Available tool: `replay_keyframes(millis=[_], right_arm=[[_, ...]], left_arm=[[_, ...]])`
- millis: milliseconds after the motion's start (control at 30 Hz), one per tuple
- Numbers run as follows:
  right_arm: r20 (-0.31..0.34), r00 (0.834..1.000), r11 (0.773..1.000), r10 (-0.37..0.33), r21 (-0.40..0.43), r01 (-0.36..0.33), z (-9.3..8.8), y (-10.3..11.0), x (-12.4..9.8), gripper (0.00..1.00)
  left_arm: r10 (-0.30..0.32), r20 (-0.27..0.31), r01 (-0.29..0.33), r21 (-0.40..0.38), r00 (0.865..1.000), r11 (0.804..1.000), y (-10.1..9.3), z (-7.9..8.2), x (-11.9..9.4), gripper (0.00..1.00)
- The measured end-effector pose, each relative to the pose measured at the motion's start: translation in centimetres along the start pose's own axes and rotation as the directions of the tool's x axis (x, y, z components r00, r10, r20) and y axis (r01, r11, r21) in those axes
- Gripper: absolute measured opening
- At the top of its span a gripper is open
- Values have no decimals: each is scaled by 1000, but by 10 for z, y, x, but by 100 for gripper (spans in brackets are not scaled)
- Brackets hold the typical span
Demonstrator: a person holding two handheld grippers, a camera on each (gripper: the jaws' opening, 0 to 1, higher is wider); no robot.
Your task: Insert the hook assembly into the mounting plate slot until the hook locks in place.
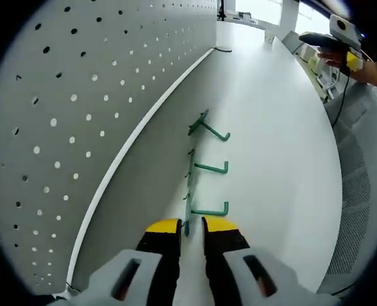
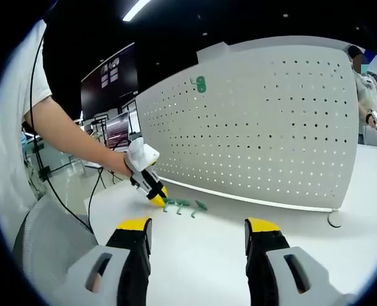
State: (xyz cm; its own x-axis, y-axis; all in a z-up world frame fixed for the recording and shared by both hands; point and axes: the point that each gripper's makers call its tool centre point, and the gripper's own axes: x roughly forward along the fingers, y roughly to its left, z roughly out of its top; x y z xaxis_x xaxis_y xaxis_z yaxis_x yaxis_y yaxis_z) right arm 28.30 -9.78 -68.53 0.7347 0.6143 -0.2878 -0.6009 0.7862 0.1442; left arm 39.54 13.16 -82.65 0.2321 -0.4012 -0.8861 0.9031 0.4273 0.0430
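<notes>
Closing left gripper [image 1: 191,224] around nearest green hook [image 1: 208,210], at twelve o'clock; light, stiff, thin; gripping its back. Holding right gripper [image 2: 199,233] wide open.

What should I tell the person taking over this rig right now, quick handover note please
Left gripper: down at the table, jaws narrowed around the nearest green hook; whether it is gripped cannot be told.
Right gripper: open, empty, held back from the work.
Things: three green hooks lie in a row on the table by the foot of the white pegboard. One green hook already hangs high on the pegboard.
Done: one hook mounted.
Left: lift the nearest hook, push it into the pegboard holes until it locks.
</notes>
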Motion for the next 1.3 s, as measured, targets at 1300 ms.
replay_keyframes(millis=[1300], right_arm=[[-5, 1000, 1000, 0, -11, 0, -2, -1, 0, 55]], left_arm=[[45, 45, -44, -15, 998, 999, 9, -2, -8, 2]])
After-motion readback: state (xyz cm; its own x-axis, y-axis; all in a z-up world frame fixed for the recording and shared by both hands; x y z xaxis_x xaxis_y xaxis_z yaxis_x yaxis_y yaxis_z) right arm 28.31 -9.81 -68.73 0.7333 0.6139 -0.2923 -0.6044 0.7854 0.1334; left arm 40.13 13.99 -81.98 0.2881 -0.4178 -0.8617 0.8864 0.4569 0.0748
